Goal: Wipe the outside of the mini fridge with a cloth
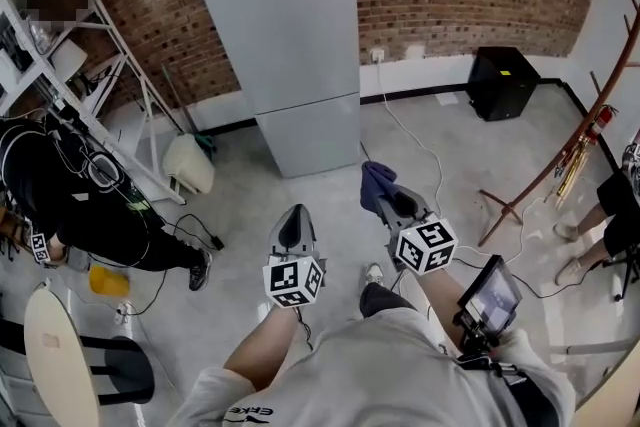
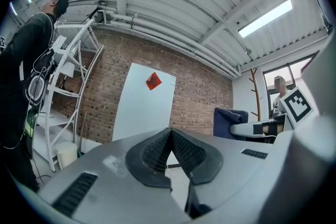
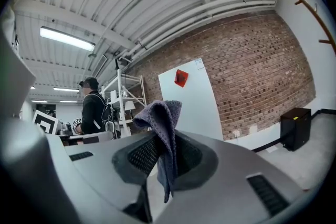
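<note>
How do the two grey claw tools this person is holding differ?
The left gripper is shut on nothing; the right gripper is shut on a dark blue cloth. In the head view, the right gripper is held a little further forward than the left gripper. Both are grey, carry a marker cube and point toward the fridge.

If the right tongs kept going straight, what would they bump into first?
The right tongs, shut on the cloth, would probably reach the white fridge first; nothing else seems between, though depth is unclear.
</note>
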`<act>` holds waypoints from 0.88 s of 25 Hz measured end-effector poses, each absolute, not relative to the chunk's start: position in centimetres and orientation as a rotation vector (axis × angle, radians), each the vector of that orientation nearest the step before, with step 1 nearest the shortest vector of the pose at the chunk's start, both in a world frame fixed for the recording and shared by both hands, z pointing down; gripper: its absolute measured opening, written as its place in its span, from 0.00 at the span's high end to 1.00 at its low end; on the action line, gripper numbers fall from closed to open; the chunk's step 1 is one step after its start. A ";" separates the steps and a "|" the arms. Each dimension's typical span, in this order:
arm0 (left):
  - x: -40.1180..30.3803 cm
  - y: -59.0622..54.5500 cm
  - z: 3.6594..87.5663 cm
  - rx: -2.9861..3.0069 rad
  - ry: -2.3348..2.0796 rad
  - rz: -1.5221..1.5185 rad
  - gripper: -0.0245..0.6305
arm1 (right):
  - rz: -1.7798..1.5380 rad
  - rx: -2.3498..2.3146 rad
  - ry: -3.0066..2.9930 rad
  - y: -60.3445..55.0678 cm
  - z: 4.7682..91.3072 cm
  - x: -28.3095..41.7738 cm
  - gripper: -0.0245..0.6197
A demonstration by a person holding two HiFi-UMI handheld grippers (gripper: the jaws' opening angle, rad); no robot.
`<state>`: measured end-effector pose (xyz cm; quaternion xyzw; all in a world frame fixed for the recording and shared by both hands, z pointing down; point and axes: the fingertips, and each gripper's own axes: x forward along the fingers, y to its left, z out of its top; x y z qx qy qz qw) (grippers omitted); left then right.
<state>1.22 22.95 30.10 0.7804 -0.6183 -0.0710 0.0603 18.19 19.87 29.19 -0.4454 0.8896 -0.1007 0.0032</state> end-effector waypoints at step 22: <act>0.6 -3.4 25.2 2.360 -2.011 -0.270 0.96 | -0.205 -1.286 2.762 -8.9 24.6 19.3 0.87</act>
